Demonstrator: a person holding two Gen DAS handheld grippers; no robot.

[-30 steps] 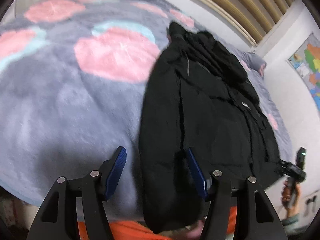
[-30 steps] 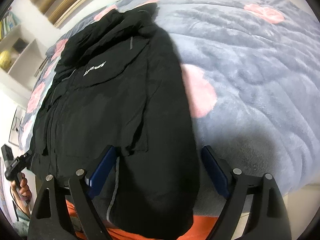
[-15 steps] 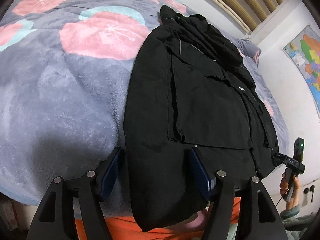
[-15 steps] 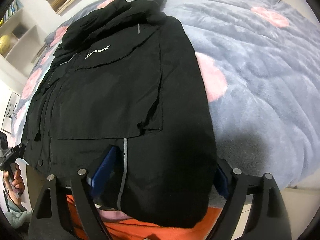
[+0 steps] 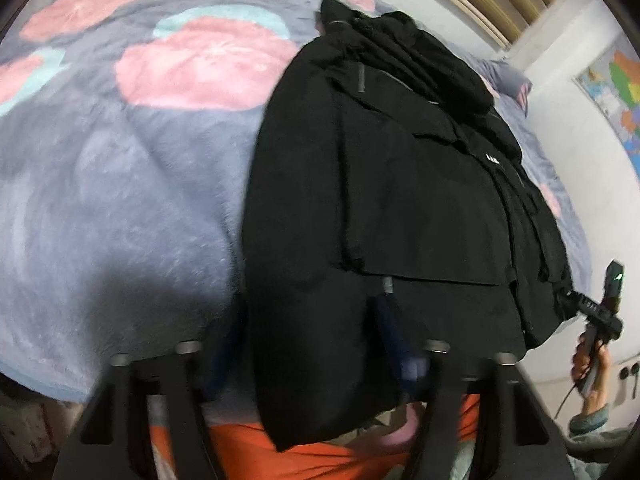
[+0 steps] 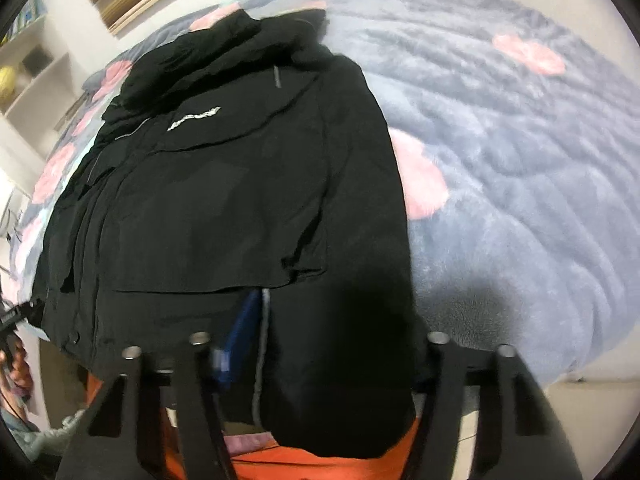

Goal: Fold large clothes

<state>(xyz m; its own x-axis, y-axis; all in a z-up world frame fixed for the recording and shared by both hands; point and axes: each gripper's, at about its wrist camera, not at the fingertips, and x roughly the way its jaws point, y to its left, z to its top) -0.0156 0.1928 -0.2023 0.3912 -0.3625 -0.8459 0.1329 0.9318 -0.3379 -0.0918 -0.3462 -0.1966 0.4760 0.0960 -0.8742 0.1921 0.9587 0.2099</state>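
One black jacket (image 5: 400, 208), partly folded, lies lengthwise on the bed, collar end far from me, hem end hanging over the near edge of the bed; in the right wrist view the same jacket (image 6: 224, 208) shows white lettering on the chest. One bed blanket (image 5: 120, 208), grey plush with pink and teal round patches, covers the bed under the jacket. Two claws, one in each of my hands. My left claw (image 5: 308, 344) has just been closing: its jaws straddle the jacket's left hem corner, the blue pad on the right pressed into the cloth, the other pad dark and half hidden at the cloth's edge, so I read it as clamped on the jacket. My right claw (image 6: 320, 340) has also just been closing on the jacket's right hem corner; one blue pad lies against the cloth beside a grey reflective stripe (image 6: 262, 344), the other pad is hidden behind the fabric, and I read this one as clamped too. One orange cloth (image 5: 320, 456) shows below the hem. One map (image 5: 616, 92) hangs on the wall. One shelf unit (image 6: 36, 76) holds one yellow ball (image 6: 6, 80).
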